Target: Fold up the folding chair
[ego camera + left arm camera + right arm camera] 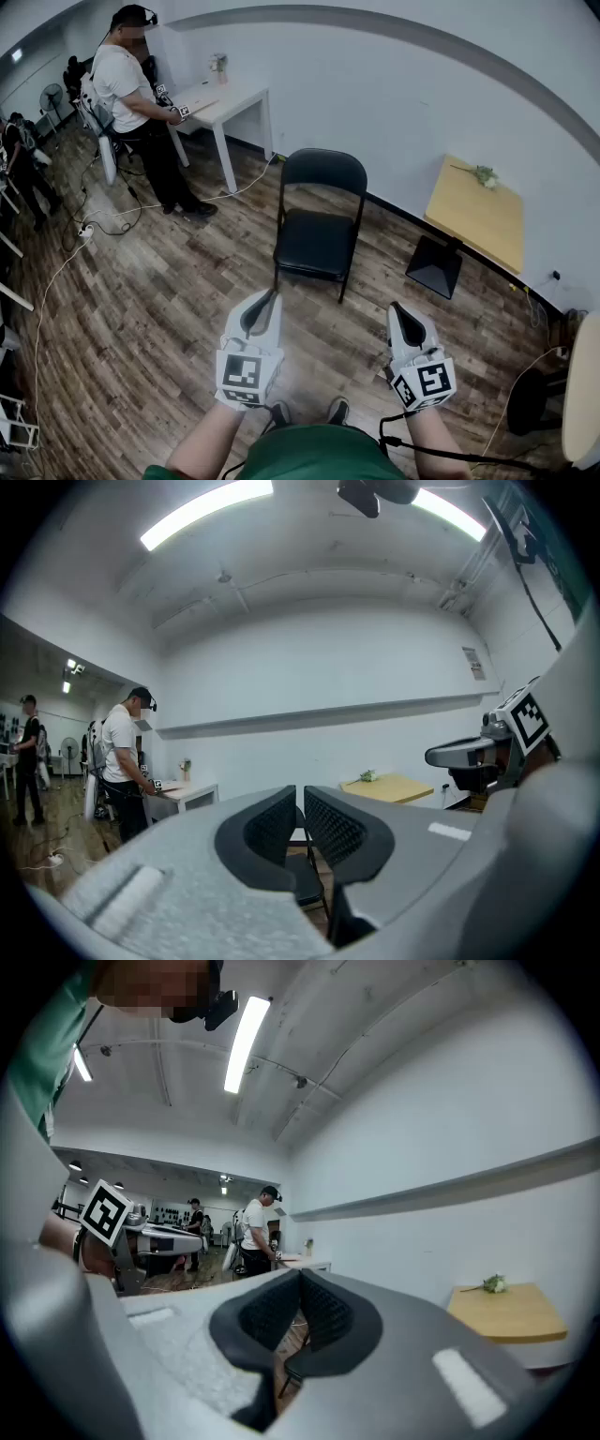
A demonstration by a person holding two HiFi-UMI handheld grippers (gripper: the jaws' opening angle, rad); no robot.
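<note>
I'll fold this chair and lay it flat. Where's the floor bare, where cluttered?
Bare floor between chair and shoes, and left of the chair. Crowded: cables and a person by the white table, upper left; wooden table right of the chair.

We see a black folding chair, brown wood-grain floor, white table far left, pale yellow table at right.

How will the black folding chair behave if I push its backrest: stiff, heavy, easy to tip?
The folding chair is probably light, since its frame is thin tubing. Standing free on slim legs on the smooth wooden floor, it may slide or tip rather than resist. Its frame looks stiff; the seat likely pivots.
</note>
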